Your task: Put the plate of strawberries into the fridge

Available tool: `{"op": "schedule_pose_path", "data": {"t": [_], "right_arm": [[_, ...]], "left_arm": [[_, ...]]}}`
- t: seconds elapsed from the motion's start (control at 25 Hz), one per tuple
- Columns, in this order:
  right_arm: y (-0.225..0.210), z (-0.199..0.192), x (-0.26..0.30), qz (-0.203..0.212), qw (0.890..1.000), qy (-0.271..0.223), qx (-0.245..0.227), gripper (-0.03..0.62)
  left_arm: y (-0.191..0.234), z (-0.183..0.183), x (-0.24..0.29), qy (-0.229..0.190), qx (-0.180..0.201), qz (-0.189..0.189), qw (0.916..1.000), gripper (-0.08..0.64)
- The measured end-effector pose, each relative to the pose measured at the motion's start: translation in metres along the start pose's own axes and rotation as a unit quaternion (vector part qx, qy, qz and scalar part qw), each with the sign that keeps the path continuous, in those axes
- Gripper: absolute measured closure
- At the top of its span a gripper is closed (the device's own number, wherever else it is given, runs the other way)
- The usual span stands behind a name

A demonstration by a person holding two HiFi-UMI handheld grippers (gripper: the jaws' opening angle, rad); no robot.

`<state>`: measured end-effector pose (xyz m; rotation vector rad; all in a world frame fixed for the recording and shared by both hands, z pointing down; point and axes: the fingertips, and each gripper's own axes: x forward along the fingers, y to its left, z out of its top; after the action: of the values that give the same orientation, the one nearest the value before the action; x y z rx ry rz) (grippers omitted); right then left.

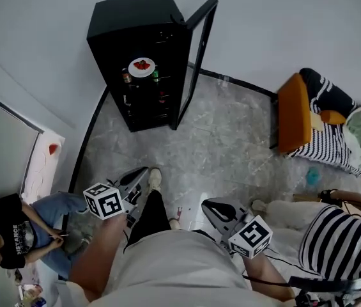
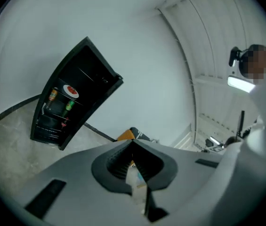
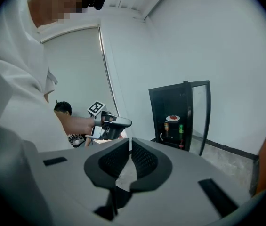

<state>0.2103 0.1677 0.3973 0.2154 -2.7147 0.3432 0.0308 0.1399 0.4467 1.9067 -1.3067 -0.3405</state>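
The white plate of strawberries sits on the top shelf inside the black fridge, whose glass door stands open to the right. The plate also shows small in the left gripper view and in the right gripper view. My left gripper and right gripper are held low near my body, well back from the fridge. Both have their jaws shut with nothing between them. The left gripper also appears in the right gripper view.
Bottles stand on the shelf below the plate. An orange chair with striped cloth stands at the right. A person in a black shirt sits at the left by a white table. A person in a striped shirt is at the right.
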Motion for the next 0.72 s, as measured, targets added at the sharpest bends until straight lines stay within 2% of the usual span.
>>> {"op": "schedule_pose_path", "data": {"t": [0.12, 0.24, 0.48, 0.72], "right_arm": [[0.011, -0.002, -0.006, 0.017, 1.0, -0.005, -0.006, 0.568], [0.027, -0.005, -0.011, 0.03, 0.999, -0.013, -0.014, 0.568], [0.065, -0.015, -0.011, 0.056, 0.998, -0.017, -0.027, 0.569], [0.084, -0.012, -0.01, 0.067, 0.997, -0.017, -0.04, 0.572]], "left_arm": [[-0.043, -0.028, -0.021, 0.036, 0.041, -0.014, 0.9984, 0.548], [-0.077, -0.048, -0.044, 0.048, 0.073, -0.023, 0.9959, 0.548], [-0.121, -0.06, -0.083, -0.001, 0.066, -0.034, 0.9972, 0.548], [-0.136, -0.066, -0.095, 0.01, 0.091, -0.035, 0.9952, 0.548]]}}
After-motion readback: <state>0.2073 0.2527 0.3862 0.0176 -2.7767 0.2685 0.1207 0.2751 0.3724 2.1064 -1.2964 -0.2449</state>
